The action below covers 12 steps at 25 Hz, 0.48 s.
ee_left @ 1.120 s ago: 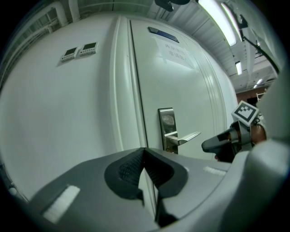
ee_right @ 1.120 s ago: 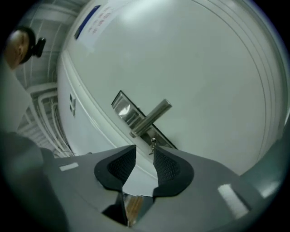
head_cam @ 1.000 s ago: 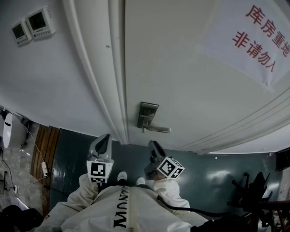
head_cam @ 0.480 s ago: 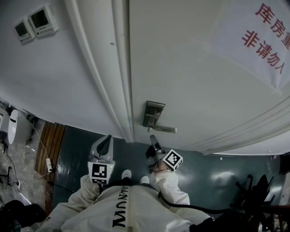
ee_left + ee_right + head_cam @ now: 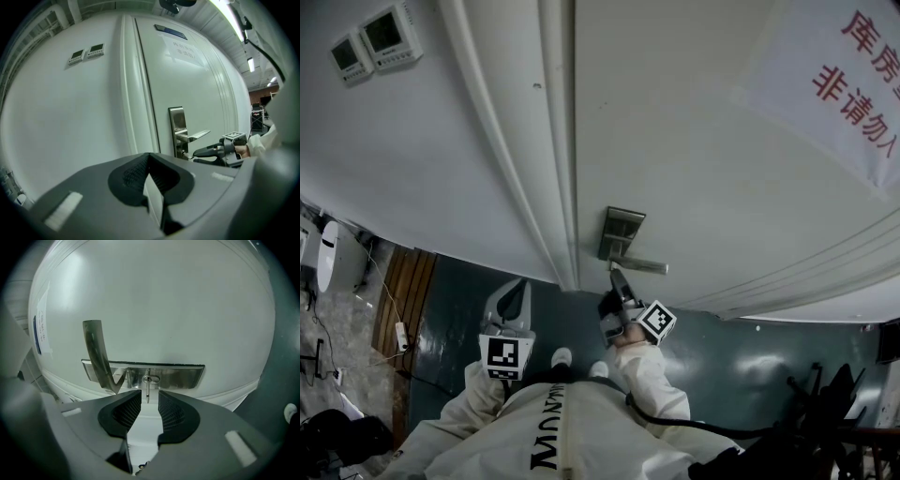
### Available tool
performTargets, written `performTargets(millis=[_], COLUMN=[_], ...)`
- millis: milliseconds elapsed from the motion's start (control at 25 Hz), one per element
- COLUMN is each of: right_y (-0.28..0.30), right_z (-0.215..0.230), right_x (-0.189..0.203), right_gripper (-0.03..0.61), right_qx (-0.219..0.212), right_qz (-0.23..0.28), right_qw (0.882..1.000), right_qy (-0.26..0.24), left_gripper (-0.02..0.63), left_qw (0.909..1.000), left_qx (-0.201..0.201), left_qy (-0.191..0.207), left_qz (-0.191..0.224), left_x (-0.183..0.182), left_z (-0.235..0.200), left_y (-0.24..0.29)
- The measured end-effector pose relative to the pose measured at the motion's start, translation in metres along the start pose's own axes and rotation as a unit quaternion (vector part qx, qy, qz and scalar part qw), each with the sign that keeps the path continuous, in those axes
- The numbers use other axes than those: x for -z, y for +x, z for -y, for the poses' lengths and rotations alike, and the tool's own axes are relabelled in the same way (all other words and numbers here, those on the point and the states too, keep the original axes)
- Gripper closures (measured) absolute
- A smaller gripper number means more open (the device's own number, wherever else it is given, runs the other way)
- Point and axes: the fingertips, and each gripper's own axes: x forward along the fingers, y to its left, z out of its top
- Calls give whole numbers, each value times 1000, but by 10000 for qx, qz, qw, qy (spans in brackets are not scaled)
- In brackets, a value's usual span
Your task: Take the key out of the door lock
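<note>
The key [image 5: 147, 389] is seated in the lock [image 5: 180, 376], beside the handle [image 5: 97, 355]. The right gripper [image 5: 149, 403] is held with jaws spread either side of it, ready for pinching. The left gripper [image 5: 151, 185] is kept back, jaws together, empty.

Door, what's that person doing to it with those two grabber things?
A person holds a gripper in each hand. The right gripper is up at the door lock, its jaws open on either side of the key, not gripping it yet. The left gripper hangs back, shut and empty.
</note>
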Motion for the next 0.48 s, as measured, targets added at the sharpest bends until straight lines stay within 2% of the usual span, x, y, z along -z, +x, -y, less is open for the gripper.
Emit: performTargets(millis=[480], right_y=[19], right_z=[-2], right_x=[-2], right_gripper=[481], right_qx=[-139], right_qz=[3], right_qw=[9998], right_qy=[168], left_gripper=[614], left_qw=[10000], left_qx=[-44], left_qy=[6], left_qz=[-17], left_x=[1], left_z=[-2], left_y=[-2])
